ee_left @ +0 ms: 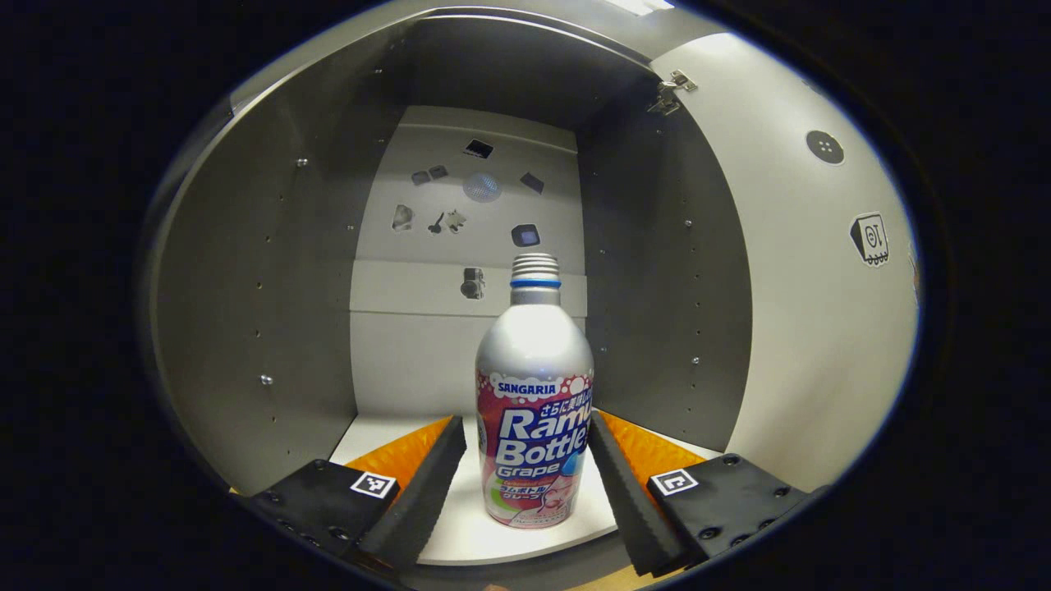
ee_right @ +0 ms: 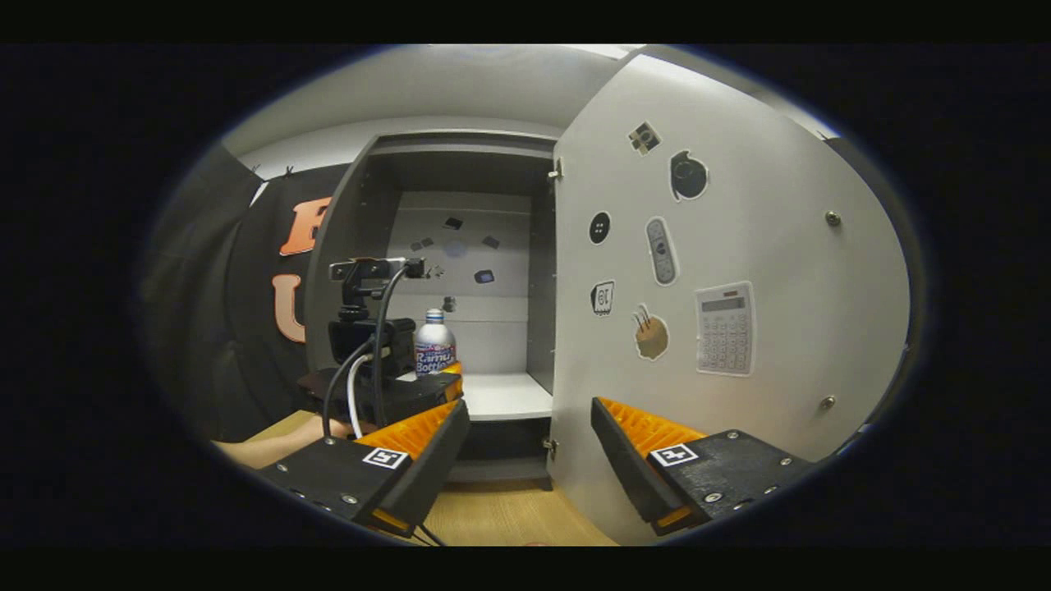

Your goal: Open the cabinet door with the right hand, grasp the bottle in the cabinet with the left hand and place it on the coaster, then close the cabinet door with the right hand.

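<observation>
Aluminium bottle (ee_left: 534, 402) stands upright at 12 o'clock between the left gripper's (ee_left: 525, 476) spread fingers on the shelf (ee_left: 386, 443); recommend closing squarely on its lower body; right gripper (ee_right: 530, 447) spread, idle.

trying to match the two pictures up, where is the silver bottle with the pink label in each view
Left gripper view: silver bottle with pink label, lower centre, upright on the white shelf.
Right gripper view: left of centre, deep in the cabinet.
Shared landmark: the open grey cabinet door with stickers.
</observation>
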A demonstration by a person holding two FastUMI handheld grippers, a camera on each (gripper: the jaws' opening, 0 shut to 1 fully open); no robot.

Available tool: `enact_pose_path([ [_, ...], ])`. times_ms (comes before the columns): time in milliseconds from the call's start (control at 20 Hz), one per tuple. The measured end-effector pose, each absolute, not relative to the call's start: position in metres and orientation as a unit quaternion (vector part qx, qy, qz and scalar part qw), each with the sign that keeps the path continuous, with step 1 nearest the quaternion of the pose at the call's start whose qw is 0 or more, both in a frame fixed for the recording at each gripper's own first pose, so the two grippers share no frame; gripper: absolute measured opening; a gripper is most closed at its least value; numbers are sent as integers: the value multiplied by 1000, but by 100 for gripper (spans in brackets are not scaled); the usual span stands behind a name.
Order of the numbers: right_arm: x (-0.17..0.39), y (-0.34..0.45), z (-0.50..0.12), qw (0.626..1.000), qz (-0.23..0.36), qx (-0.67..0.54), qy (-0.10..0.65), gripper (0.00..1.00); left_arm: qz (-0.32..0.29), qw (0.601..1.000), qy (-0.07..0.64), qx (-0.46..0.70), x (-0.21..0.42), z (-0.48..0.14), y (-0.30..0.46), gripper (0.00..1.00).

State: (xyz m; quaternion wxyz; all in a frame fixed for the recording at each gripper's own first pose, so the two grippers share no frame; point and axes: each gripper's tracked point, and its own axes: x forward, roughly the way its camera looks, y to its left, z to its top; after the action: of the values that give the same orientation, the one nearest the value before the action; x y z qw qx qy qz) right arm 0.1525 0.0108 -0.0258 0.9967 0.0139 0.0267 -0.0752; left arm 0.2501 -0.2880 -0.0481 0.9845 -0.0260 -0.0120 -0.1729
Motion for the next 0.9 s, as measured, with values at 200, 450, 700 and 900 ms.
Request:
enact_pose_path([
  [200, 153, 15, -28, 998, -63, 18, 27, 92, -162, 987, -11, -11, 250, -49, -283, 87],
  [450, 155, 28, -31, 999, -39, 9, 31, 92, -152, 988, -17, 6, 246, -48, -277, 84],
  [700, 145, 34, -27, 999, -21, 10, 24, 92, -142, 989, -23, -25, 227, -44, -265, 83],
  [900, 136, 38, -24, 1000, -2, 3, 17, 92, -134, 989, -43, -35, 203, -32, -253, 81],
])
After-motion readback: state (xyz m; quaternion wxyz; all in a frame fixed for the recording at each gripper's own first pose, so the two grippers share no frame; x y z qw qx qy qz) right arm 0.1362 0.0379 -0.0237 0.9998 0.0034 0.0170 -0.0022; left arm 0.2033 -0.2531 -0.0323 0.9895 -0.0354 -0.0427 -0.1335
